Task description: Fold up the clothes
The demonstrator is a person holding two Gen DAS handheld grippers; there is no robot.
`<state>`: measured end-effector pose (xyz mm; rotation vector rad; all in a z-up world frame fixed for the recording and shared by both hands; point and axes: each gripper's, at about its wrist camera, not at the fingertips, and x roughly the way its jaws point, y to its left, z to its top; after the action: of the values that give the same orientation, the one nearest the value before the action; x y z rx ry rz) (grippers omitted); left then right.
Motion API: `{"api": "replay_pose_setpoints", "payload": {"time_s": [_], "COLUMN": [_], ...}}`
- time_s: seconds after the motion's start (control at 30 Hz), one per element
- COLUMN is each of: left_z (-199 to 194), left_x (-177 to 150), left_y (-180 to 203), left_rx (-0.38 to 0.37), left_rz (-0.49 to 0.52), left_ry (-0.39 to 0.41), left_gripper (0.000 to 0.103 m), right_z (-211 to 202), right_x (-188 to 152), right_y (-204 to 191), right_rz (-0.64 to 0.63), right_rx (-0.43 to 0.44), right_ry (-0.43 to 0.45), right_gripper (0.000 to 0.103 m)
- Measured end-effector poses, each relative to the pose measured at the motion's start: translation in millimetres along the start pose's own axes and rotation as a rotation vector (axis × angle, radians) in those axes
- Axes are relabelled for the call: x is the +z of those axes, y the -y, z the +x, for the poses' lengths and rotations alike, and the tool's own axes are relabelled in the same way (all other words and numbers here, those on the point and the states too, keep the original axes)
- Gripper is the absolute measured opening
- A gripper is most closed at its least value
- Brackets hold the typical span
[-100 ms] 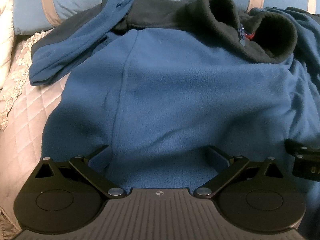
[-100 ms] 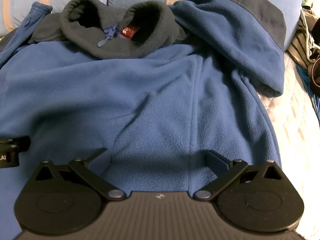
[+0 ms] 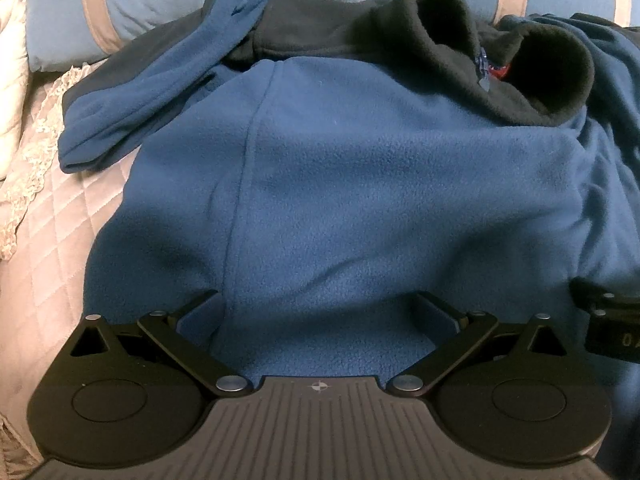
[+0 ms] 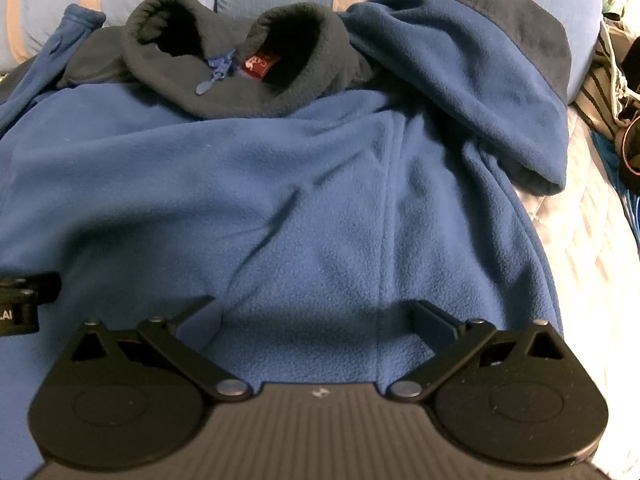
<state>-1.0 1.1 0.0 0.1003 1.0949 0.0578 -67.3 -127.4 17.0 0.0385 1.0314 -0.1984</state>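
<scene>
Quilted bedspread (image 3: 60, 240) is carrying fleece jacket (image 3: 360, 200), collar lying away; left gripper (image 3: 318, 320) & right gripper (image 4: 318, 320) hovering wide-open, empty, at hem.

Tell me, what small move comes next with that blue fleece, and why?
Probably both lower and close on the hem. Each hand-held gripper, left and right, stands open over the blue fleece, which lies spread flat and unfolded.

Blue fleece jacket (image 3: 360, 184) — dark collar, spread seemingly front-up on bed.
</scene>
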Motion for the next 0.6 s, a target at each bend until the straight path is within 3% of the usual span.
{"api": "replay_pose_setpoints", "payload": {"time_s": [0.03,0.6], "left_z": [-1.4,-0.5], "left_x": [-6.4,-0.8], "left_y": [2.0,3.3], "left_rx": [0.016,0.011], "left_rz": [0.006,0.002], "left_ry": [0.029,-0.002], "left_gripper": [0.103,0.103], "right_z": [-0.2,0.5], "right_x": [-0.1,2.0], "right_y": [0.0,1.9], "right_rz": [0.000,-0.004], "right_rx": [-0.001,-0.006], "right_ry": [0.008,0.007], "right_gripper": [0.103,0.103]}}
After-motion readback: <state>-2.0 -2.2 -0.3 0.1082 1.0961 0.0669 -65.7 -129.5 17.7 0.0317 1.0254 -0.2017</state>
